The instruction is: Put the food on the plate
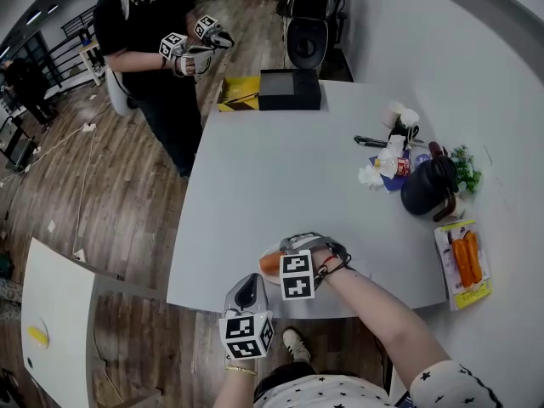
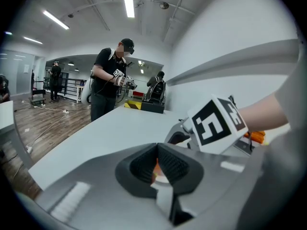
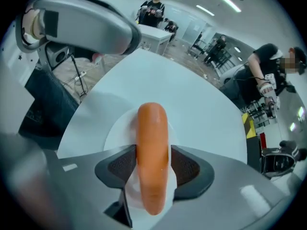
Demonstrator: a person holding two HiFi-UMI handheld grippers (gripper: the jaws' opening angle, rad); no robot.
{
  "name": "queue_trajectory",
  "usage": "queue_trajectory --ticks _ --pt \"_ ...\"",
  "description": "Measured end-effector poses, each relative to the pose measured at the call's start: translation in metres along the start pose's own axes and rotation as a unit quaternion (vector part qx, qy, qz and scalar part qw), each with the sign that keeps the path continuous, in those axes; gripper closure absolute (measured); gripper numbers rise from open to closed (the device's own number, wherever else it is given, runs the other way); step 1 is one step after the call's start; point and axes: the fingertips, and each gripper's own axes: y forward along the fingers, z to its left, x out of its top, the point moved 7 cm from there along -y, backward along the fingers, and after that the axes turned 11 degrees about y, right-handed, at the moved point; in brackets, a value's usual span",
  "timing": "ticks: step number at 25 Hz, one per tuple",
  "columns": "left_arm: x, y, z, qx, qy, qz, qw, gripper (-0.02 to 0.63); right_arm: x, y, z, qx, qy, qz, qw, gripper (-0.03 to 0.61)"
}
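An orange sausage [image 3: 152,143] lies lengthwise between the jaws of my right gripper [image 3: 153,150], over a white plate [image 3: 115,133]. A thin gap shows beside each pad, so the gripper is open around it. In the head view the sausage [image 1: 270,264] and plate [image 1: 265,252] sit near the grey table's front edge, under my right gripper [image 1: 285,257]. My left gripper [image 1: 249,280] hangs just off that edge, below the plate. Its tips [image 2: 157,147] meet with nothing held. A sliver of the sausage [image 2: 156,169] shows past them, and the right gripper's marker cube [image 2: 216,123] is close by.
A packet of carrots [image 1: 465,262] lies at the table's right edge, behind it a black kettle [image 1: 429,185], a small plant and crumpled tissues [image 1: 382,167]. A black box [image 1: 289,89] stands at the far end. Another person [image 1: 153,32] with grippers stands beyond the table.
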Motion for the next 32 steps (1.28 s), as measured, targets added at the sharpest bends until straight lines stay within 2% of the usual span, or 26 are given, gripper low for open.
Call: queue_trajectory --ticks 3,5,6,7,8,11,13,15,16,17,18,19,23,28,32 --pt "0.002 -0.004 -0.001 -0.002 0.0 -0.002 1.0 0.606 0.0 -0.02 -0.001 -0.021 0.079 -0.077 0.994 0.308" --pt "0.003 -0.006 -0.005 -0.002 0.001 -0.002 1.0 0.606 -0.005 -0.04 0.0 -0.04 0.156 -0.142 0.977 0.308" --pt "0.004 -0.009 -0.007 0.0 0.002 -0.002 1.0 0.606 -0.008 -0.051 0.002 -0.045 0.205 -0.178 0.961 0.312" --pt "0.006 -0.012 -0.009 0.001 0.002 -0.002 1.0 0.606 -0.012 -0.062 0.005 -0.048 0.261 -0.214 0.94 0.324" --pt "0.007 -0.015 -0.012 0.002 0.003 -0.003 1.0 0.606 -0.016 -0.073 0.009 -0.053 0.321 -0.249 0.912 0.338" --pt "0.013 -0.026 -0.024 -0.006 0.008 -0.015 0.9998 0.606 -0.035 -0.101 0.029 -0.086 0.484 -0.321 0.81 0.494" --pt "0.015 -0.035 -0.032 -0.01 0.013 -0.023 0.9996 0.606 -0.045 -0.114 0.046 -0.097 0.554 -0.348 0.75 0.545" --pt "0.016 -0.045 -0.04 -0.013 0.019 -0.026 0.9994 0.606 -0.052 -0.123 0.065 -0.097 0.602 -0.369 0.701 0.572" --pt "0.015 -0.05 -0.044 -0.015 0.022 -0.026 0.9993 0.606 -0.055 -0.127 0.074 -0.098 0.618 -0.378 0.682 0.578" --pt "0.014 -0.055 -0.047 -0.018 0.024 -0.024 0.9993 0.606 -0.057 -0.131 0.084 -0.1 0.63 -0.383 0.668 0.578" --pt "0.012 -0.06 -0.051 -0.02 0.025 -0.021 0.9993 0.606 -0.058 -0.135 0.092 -0.104 0.636 -0.384 0.661 0.578" --pt "0.009 -0.064 -0.055 -0.021 0.024 -0.017 0.9993 0.606 -0.06 -0.138 0.1 -0.107 0.638 -0.38 0.661 0.578" --pt "0.002 -0.082 -0.067 -0.021 0.025 -0.009 0.9994 0.606 -0.06 -0.149 0.123 -0.127 0.621 -0.356 0.687 0.58" --pt "-0.002 -0.097 -0.078 -0.023 0.029 -0.007 0.9993 0.606 -0.061 -0.161 0.137 -0.124 0.616 -0.364 0.687 0.58" --pt "-0.002 -0.104 -0.082 -0.02 0.032 -0.011 0.9993 0.606 -0.06 -0.17 0.146 -0.131 0.604 -0.368 0.695 0.58"
